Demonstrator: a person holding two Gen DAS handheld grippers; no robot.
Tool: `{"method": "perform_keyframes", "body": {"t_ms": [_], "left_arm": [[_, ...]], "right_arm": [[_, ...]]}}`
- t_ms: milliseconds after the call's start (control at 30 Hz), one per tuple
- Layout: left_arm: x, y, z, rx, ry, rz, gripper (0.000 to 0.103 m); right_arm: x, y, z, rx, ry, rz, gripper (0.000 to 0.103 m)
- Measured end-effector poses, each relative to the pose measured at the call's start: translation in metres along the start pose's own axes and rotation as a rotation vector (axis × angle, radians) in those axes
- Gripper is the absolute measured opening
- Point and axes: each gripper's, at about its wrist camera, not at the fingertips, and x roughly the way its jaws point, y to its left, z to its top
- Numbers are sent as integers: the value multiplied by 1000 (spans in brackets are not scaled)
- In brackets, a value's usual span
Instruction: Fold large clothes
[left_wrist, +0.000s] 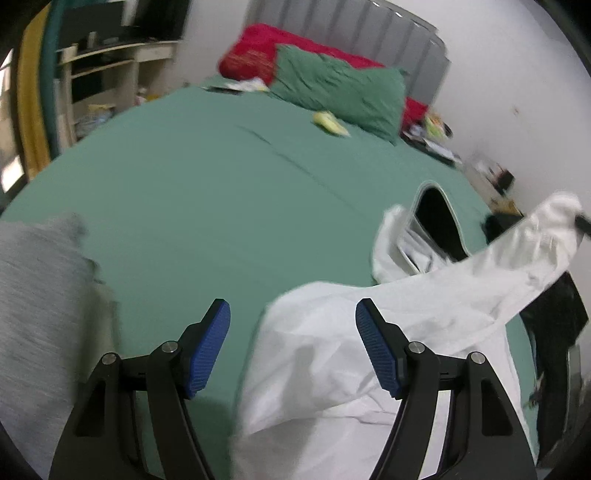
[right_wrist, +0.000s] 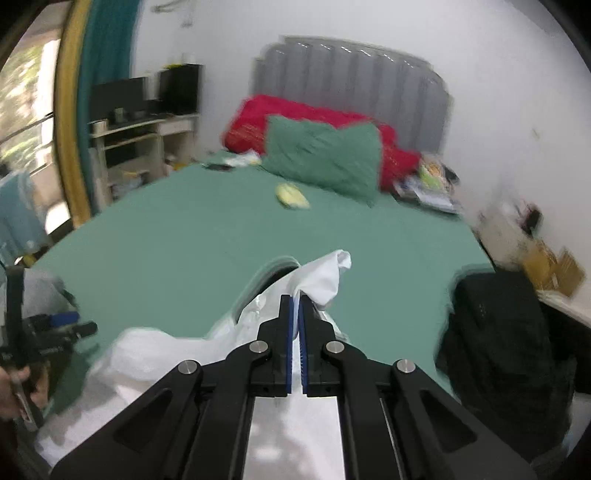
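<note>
Broad bare green bed sheet (left_wrist: 192, 177) ahead; pillow (left_wrist: 340, 96) far back, grey garment (left_wrist: 33, 295) left.

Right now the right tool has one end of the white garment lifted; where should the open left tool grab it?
Grip the near edge of the white garment, where it bunches between the left tool fingers. Come from above and slightly left: the cloth drapes rightward toward the right tool.

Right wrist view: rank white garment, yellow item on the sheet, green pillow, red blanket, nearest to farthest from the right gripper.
1. White garment, clamped in the right gripper.
2. Yellow item, mid-bed, ahead.
3. Green pillow, beyond it, near the head of the bed.
4. Red blanket, behind the pillow, against the headboard.
</note>
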Motion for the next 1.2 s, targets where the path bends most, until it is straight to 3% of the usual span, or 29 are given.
{"method": "perform_keyframes", "body": {"t_ms": [233, 433, 500, 567, 633, 700, 767, 800, 867, 933, 1000, 1033, 1067, 1100, 1133, 1167, 1200], "left_arm": [[38, -38, -29, 106, 128, 5, 74], [64, -38, -45, 136, 251, 57, 74], [72, -32, -48, 140, 282, 89, 74], [75, -23, -49, 126, 300, 101, 74], [66, -15, -41, 88, 255, 93, 74], [56, -12, -34, 91, 200, 76, 74], [52, -12, -26, 106, 162, 80, 74], [54, -11, -22, 110, 161, 82, 74], [64, -7, -20, 105, 180, 82, 74], [79, 0, -25, 95, 239, 77, 74], [84, 5, -27, 90, 249, 63, 69], [88, 4, -26, 96, 249, 66, 59], [91, 3, -26, 106, 249, 63, 43], [94, 2, -24, 121, 246, 53, 33], [98, 0, -23, 139, 241, 40, 7], [101, -4, -23, 153, 235, 30, 3], [103, -8, -22, 170, 216, 32, 3]], "right_arm": [[17, -66, -108, 158, 120, -43, 3], [41, -89, -182, 311, 223, -60, 4], [48, -94, -208, 348, 301, -55, 5], [48, -100, -221, 379, 336, -39, 5], [38, -106, -221, 375, 320, -49, 7], [27, -113, -212, 361, 286, -79, 12], [23, -118, -205, 340, 257, -91, 27], [22, -121, -199, 327, 238, -86, 34], [26, -131, -191, 331, 214, -65, 60], [44, -144, -185, 357, 230, 3, 62], [80, -154, -186, 370, 315, 110, 62], [94, -154, -186, 377, 347, 147, 62], [107, -155, -190, 385, 381, 178, 61], [113, -152, -190, 364, 366, 175, 57], [115, -148, -187, 318, 365, 154, 25], [117, -144, -186, 287, 375, 134, 5], [118, -144, -185, 274, 369, 129, 5]]}}
